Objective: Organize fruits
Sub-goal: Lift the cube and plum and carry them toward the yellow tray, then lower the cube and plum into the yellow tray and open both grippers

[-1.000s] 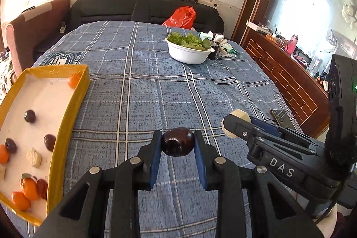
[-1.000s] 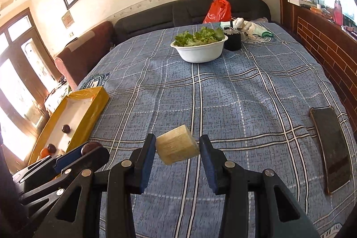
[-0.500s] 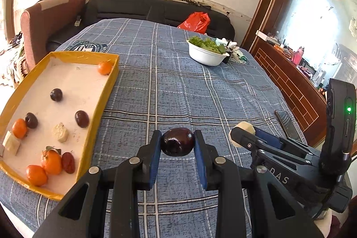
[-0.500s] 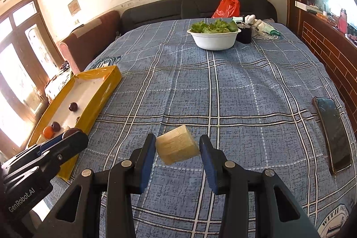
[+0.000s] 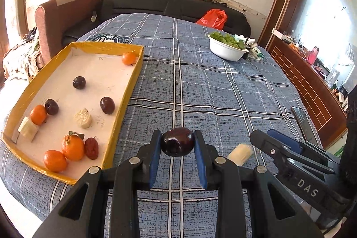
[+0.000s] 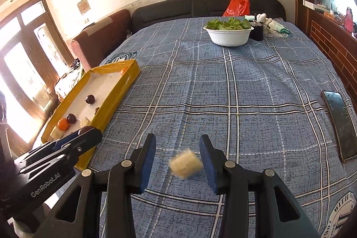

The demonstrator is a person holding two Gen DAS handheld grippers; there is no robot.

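Observation:
My left gripper (image 5: pixel 177 145) is shut on a dark plum (image 5: pixel 177 141), held above the blue plaid cloth just right of the yellow tray (image 5: pixel 131 81). The tray holds several oranges, dark plums, a red date and pale fruit chunks. My right gripper (image 6: pixel 177 158) is open; a pale fruit chunk (image 6: pixel 185 162) is blurred between its jaws, near the right finger, apparently loose. The chunk also shows in the left wrist view (image 5: pixel 239 154), beside the right gripper (image 5: pixel 290 148). The tray (image 6: pixel 116 90) and left gripper (image 6: pixel 67 146) show at the left of the right wrist view.
A white bowl of lettuce (image 6: pixel 228 34) stands at the far side with a dark cup and small items beside it. A phone (image 6: pixel 340 124) lies at the right edge. A red bag (image 6: pixel 237 5) rests on the sofa behind.
My right gripper has opened and let go of the pale chunk, which is now blurred and lower between the jaws. Both grippers have pulled back and swung so the tray shows more fully.

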